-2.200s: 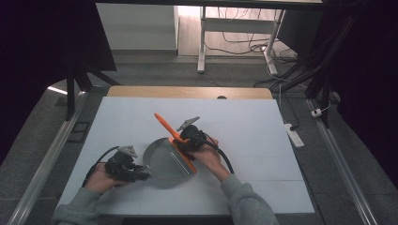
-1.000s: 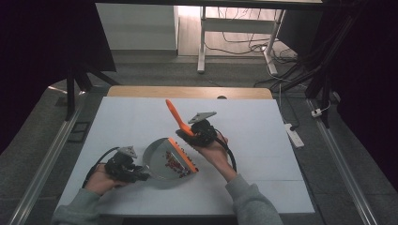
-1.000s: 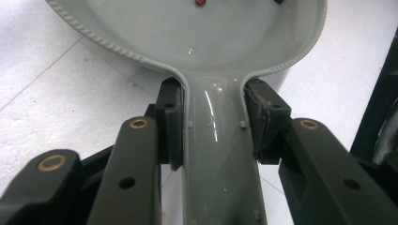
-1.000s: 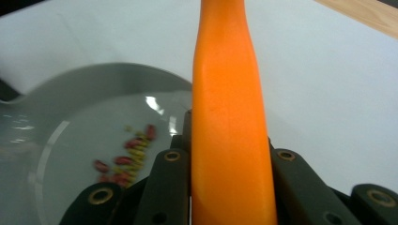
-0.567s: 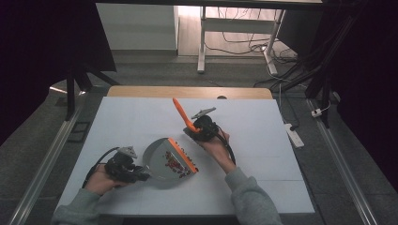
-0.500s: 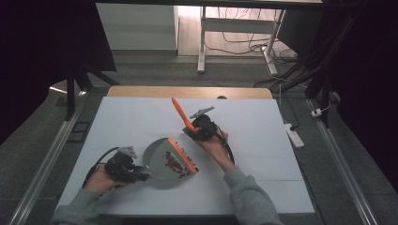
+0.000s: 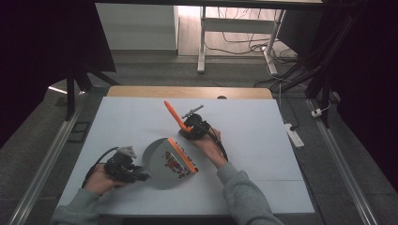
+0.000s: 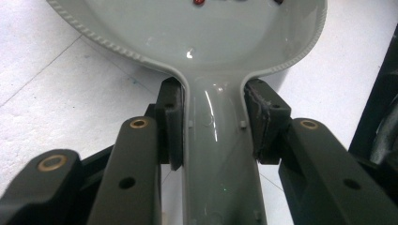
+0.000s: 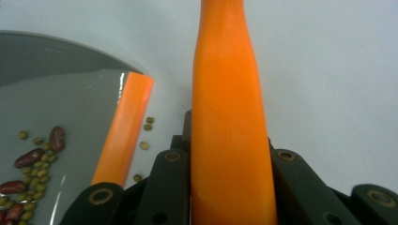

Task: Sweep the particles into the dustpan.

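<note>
A grey dustpan [image 7: 157, 154] with an orange lip [image 7: 182, 156] lies on the white table and holds red and green beans [image 7: 176, 164]. My left gripper [image 7: 142, 177] is shut on the dustpan's handle [image 8: 220, 154], a pad [image 8: 171, 122] pressing on each side of it. The pan [image 8: 187, 28] spreads out beyond the jaws. My right gripper [image 7: 190, 131] is shut on an orange tool handle [image 7: 172, 113] that slants up and away, just behind the pan's lip. In the right gripper view the handle [image 9: 225, 93] runs up between the jaws; the tool's working end is hidden.
A few green beans [image 9: 146, 124] lie loose on the table beside the orange lip [image 9: 124, 131], with the beans in the pan [image 9: 28, 159] to their left. White table [image 7: 263, 140] extends to the right and far side. A wooden strip [image 7: 187, 91] borders the far edge.
The right gripper has lifted the orange tool off the dustpan and carried it behind the pan's lip, then lowered it a little. The left gripper and dustpan have stayed put.
</note>
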### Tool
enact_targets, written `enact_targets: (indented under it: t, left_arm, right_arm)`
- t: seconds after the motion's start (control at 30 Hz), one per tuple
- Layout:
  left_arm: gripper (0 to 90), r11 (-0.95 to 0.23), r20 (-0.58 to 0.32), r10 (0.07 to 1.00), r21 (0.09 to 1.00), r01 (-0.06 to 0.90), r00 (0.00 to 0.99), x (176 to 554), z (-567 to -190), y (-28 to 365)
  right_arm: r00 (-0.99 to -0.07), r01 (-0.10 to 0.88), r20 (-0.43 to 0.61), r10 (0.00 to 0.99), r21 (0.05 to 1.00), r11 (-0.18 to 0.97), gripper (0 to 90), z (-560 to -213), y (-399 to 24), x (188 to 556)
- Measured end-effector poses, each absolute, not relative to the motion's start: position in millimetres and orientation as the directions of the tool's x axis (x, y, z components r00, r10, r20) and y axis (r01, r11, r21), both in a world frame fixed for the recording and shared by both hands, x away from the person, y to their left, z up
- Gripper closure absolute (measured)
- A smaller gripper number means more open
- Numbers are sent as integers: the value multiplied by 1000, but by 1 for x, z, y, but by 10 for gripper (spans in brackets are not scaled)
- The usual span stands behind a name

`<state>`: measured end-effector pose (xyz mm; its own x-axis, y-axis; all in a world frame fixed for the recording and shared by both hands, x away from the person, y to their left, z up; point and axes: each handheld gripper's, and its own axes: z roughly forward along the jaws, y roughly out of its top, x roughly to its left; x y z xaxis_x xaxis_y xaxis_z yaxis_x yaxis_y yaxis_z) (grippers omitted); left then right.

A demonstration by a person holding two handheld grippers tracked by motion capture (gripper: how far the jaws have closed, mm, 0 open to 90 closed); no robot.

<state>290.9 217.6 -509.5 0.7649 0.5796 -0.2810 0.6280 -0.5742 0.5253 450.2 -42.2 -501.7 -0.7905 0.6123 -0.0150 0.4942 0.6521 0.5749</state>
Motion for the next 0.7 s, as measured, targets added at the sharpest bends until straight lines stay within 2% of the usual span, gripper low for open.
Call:
enact_targets:
  t: [0.23,0.43,0.63,0.7]
  left_arm:
    - [612,-575,-282,580,523,629,765,291,-510,218]
    - [612,-575,-283,580,522,630,764,291,-510,218]
    - [612,-576,-284,579,521,630,764,291,-510,218]
    - [612,-577,-284,579,520,630,765,291,-510,218]
  right_arm:
    - [-811,474,-23,585,561,679,770,-501,-35,439]
    - [-839,461,22,543,560,689,769,-502,-27,427]
    - [-848,440,18,530,582,684,769,-502,-21,416]
    - [-850,449,53,525,595,666,769,-501,-22,414]
